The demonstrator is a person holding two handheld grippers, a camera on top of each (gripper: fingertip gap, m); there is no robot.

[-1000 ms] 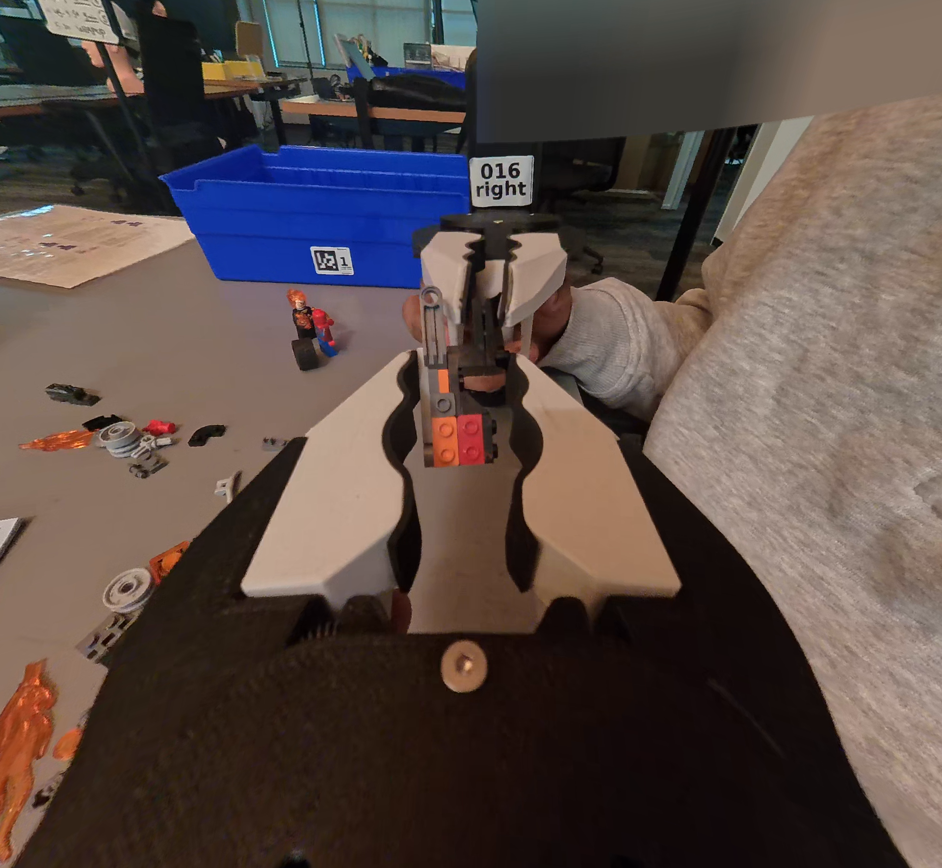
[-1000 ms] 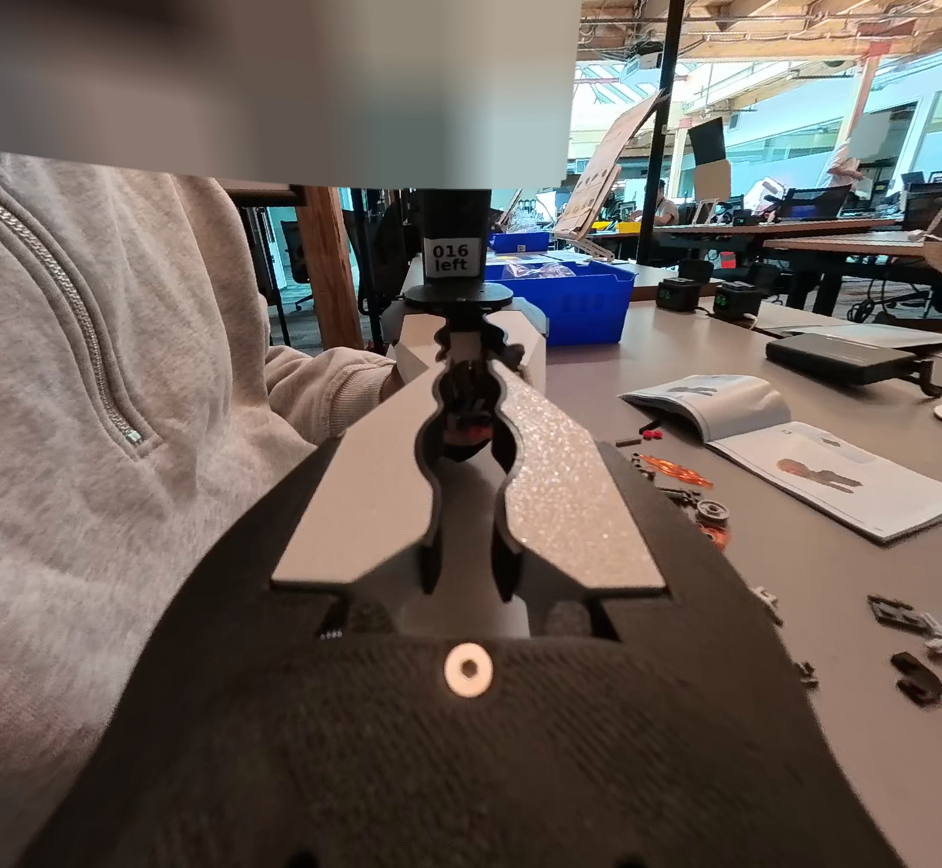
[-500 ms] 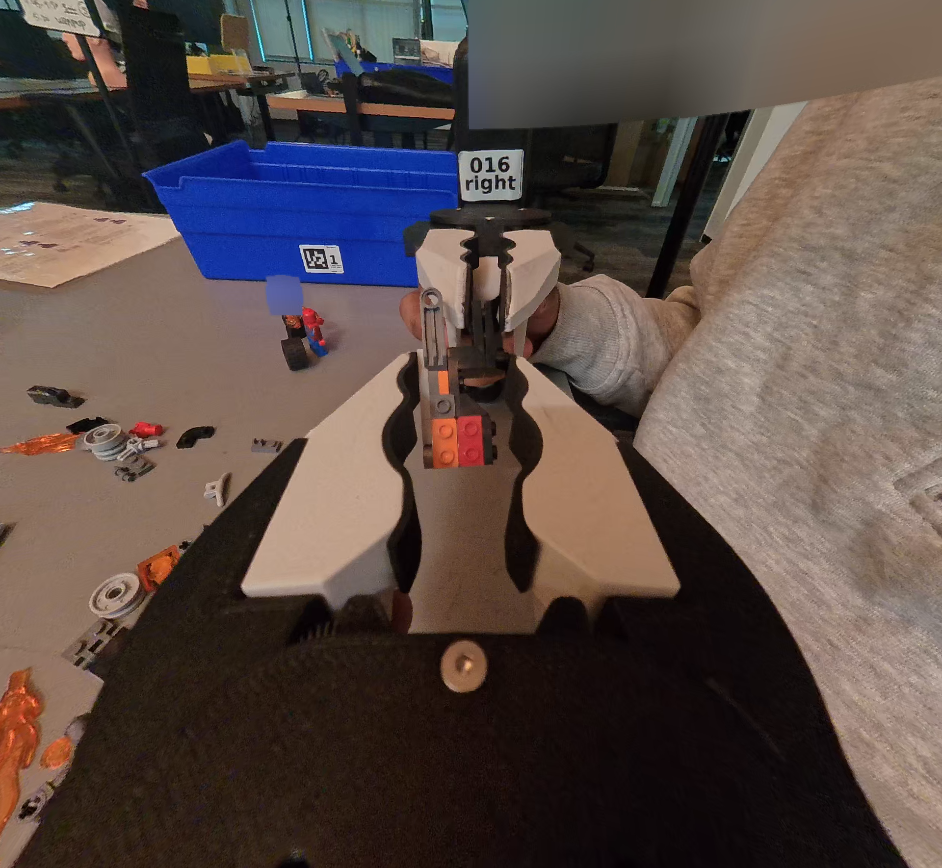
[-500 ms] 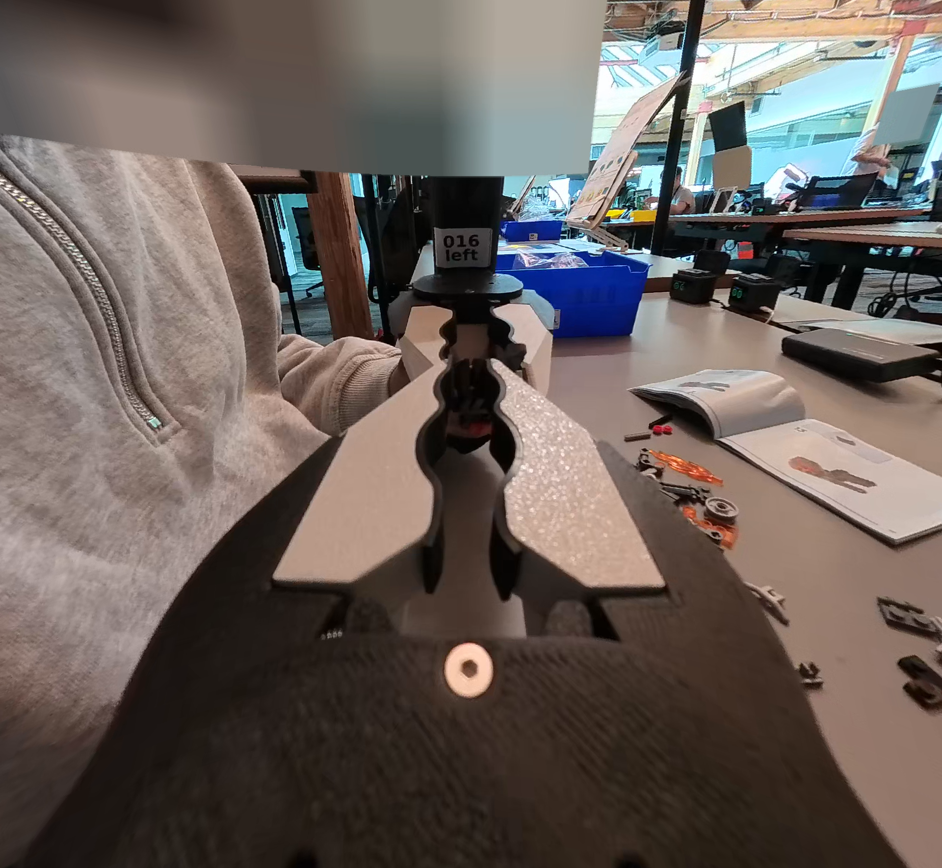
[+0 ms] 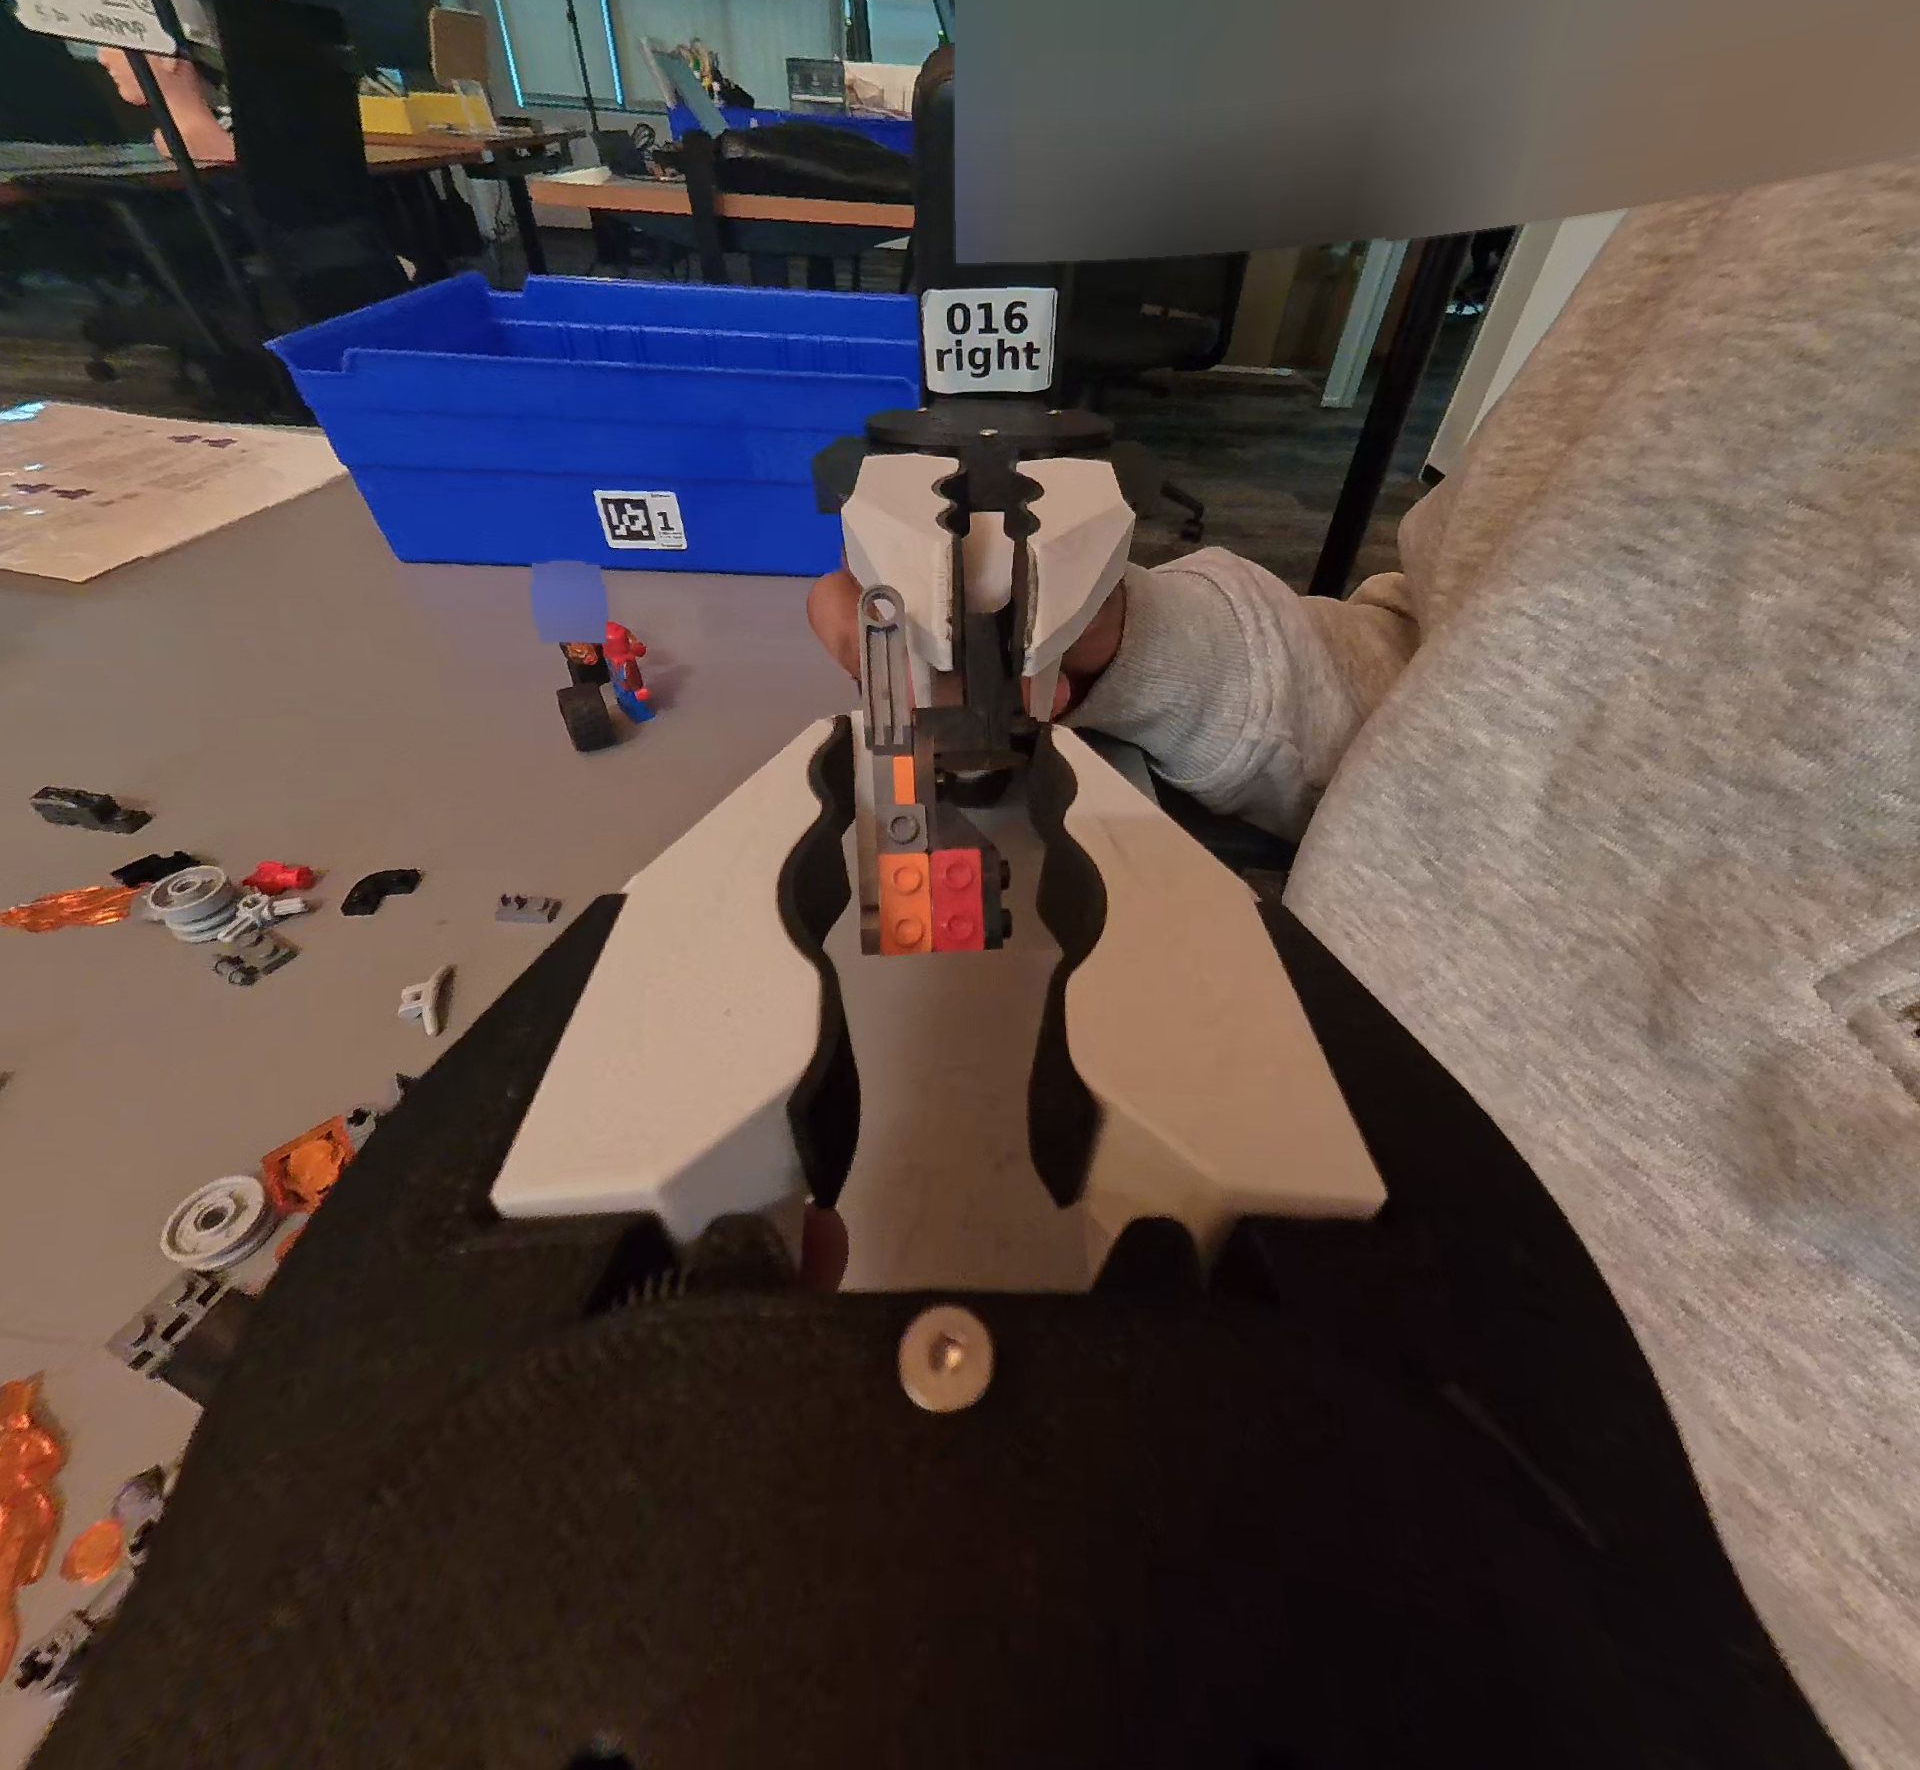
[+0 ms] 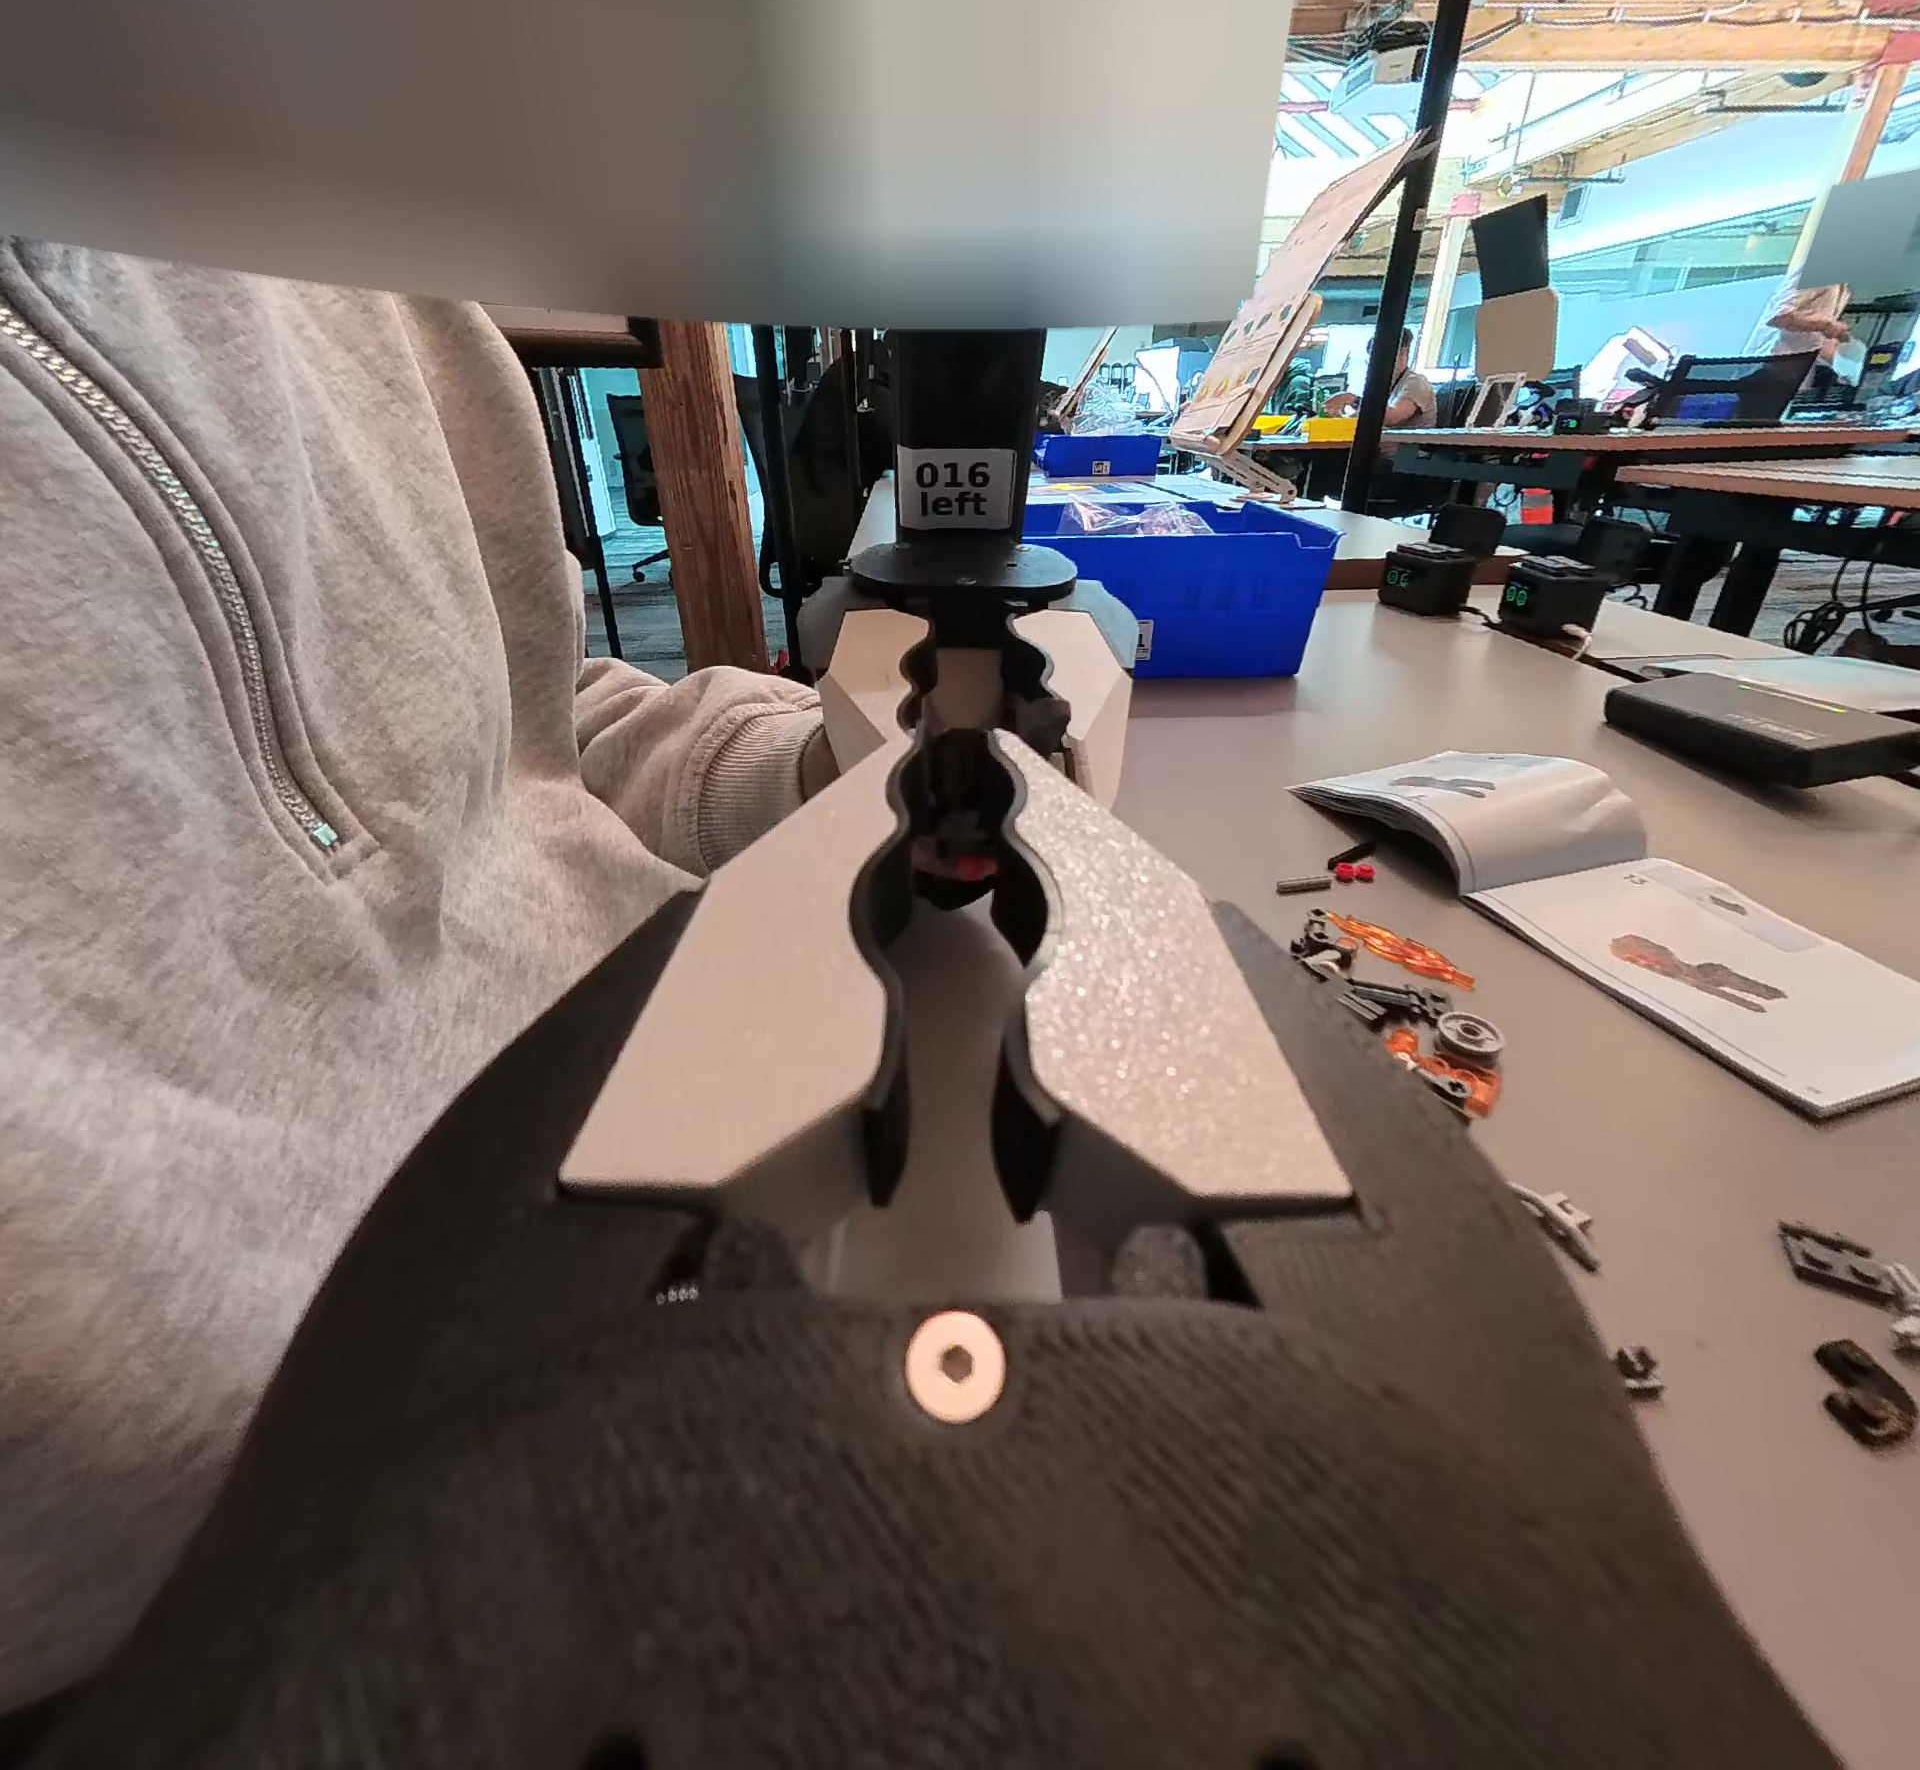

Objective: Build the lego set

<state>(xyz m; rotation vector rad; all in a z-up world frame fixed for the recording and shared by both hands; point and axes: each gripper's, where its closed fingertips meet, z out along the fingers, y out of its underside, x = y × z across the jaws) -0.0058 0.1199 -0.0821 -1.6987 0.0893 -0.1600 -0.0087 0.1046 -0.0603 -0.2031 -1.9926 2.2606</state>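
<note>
Orange-red lego assembly [image 5: 928, 873] between left fingers [image 5: 727, 972], right fingers [image 5: 1075, 567] opposite

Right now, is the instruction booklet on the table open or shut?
Open. The booklet lies flat on the table with two printed pages spread, its left-hand pages arched up at the fold.

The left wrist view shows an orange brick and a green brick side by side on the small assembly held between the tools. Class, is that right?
Not quite: the studded brick beside the orange studded brick is red, not green, as the left wrist view shows.
</note>
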